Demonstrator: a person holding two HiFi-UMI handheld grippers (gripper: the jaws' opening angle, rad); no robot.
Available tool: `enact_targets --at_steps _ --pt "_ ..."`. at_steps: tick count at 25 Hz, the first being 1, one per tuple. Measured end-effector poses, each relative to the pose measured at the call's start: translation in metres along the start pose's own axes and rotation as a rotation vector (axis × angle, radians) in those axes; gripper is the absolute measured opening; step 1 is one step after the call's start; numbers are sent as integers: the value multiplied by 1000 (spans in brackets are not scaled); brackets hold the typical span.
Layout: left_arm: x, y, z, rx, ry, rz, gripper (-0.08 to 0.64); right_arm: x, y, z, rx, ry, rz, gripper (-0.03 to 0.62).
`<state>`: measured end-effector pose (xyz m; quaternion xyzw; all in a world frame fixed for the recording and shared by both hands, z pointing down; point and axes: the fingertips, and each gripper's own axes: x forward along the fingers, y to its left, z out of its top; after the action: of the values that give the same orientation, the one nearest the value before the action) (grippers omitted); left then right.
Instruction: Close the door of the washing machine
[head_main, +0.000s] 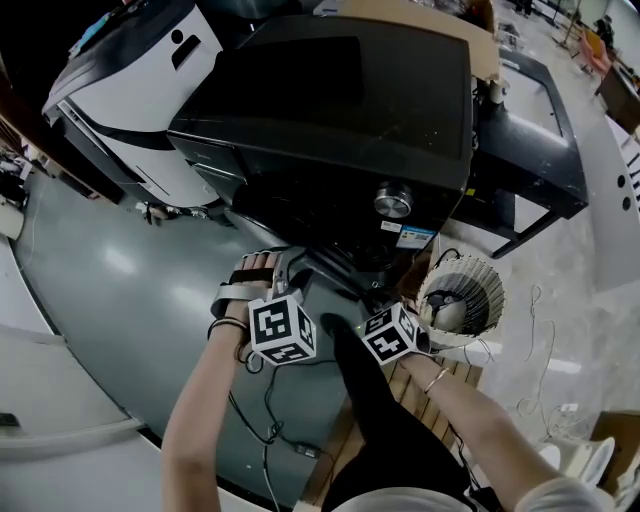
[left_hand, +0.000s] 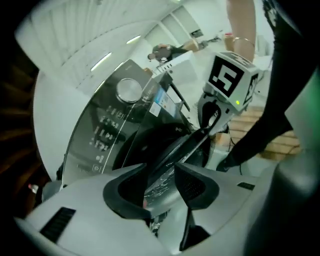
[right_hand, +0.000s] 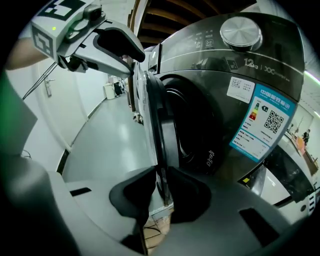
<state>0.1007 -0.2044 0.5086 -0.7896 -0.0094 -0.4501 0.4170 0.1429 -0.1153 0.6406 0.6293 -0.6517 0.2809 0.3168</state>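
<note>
Head view, looking steeply down on a dark front-loading washing machine (head_main: 330, 120), silver dial (head_main: 392, 201) and blue label (head_main: 413, 238) on its front. Standing on a grey floor (head_main: 120, 290), with a wooden pallet (head_main: 420, 385) at the lower right and a round white ribbed container (head_main: 462, 298) just beside the machine's front corner.

Left gripper view: door (left_hand: 165, 150) ajar, swung out from the machine's front, seen nearly edge-on. Left hand-held gripper (left_hand: 161, 176) spread wide, the door's shiny rim running between the jaws, with no clear press from either pad.

Right gripper view: same door edge-on and upright, standing out from the dark drum opening (right_hand: 195, 125). Right hand-held gripper (right_hand: 161, 186) drawn narrow around the door's lower rim, one pad against each face, gripping it. Left hand-held gripper visible at upper left, up by the door's top edge. Blue label and a white sticker (right_hand: 240, 89) on the machine's front, to the right of the opening.
</note>
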Motion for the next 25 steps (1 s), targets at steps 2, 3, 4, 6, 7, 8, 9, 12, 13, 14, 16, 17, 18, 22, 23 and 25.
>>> enact_targets --at_steps 2,3,4,6,7,8,9,12,13,14,16,17,18,22,23,25 --pt "6 2 2 103 0 -31 187 1 -4 0 10 -5 -7 86" --pt "9 3 4 143 0 -48 187 2 -6 1 14 -7 -10 87" --pt "13 3 6 175 2 -66 187 2 -7 1 16 -9 -11 87" --pt "21 2 9 229 11 -102 187 3 -10 1 18 -15 -12 89" --pt "25 1 10 253 17 -113 187 3 -11 1 21 -18 -13 89" --pt "30 0 11 272 23 -120 186 4 -13 1 25 -22 -13 91" --pt "33 0 11 285 27 -125 184 4 -14 1 31 -25 -13 92" --pt "41 0 10 279 23 -133 164 6 -20 2 48 -32 -17 95" --pt "42 2 11 273 18 -129 158 7 -23 3 50 -33 -23 95" --pt "44 3 12 267 13 -121 155 8 -27 4 52 -34 -31 97" --pt "49 6 14 250 4 -112 153 10 -34 5 56 -34 -46 99" --pt "50 7 15 240 0 -110 153 11 -37 5 58 -33 -53 100" --pt "52 9 16 233 -5 -109 153 12 -39 6 62 -33 -61 101" --pt "57 12 17 229 -23 -90 153 15 -47 7 76 -32 -88 106" --pt "58 12 17 222 -28 -89 153 15 -49 8 78 -33 -95 107" --pt "59 13 19 204 -39 -88 153 16 -52 9 84 -34 -113 110"
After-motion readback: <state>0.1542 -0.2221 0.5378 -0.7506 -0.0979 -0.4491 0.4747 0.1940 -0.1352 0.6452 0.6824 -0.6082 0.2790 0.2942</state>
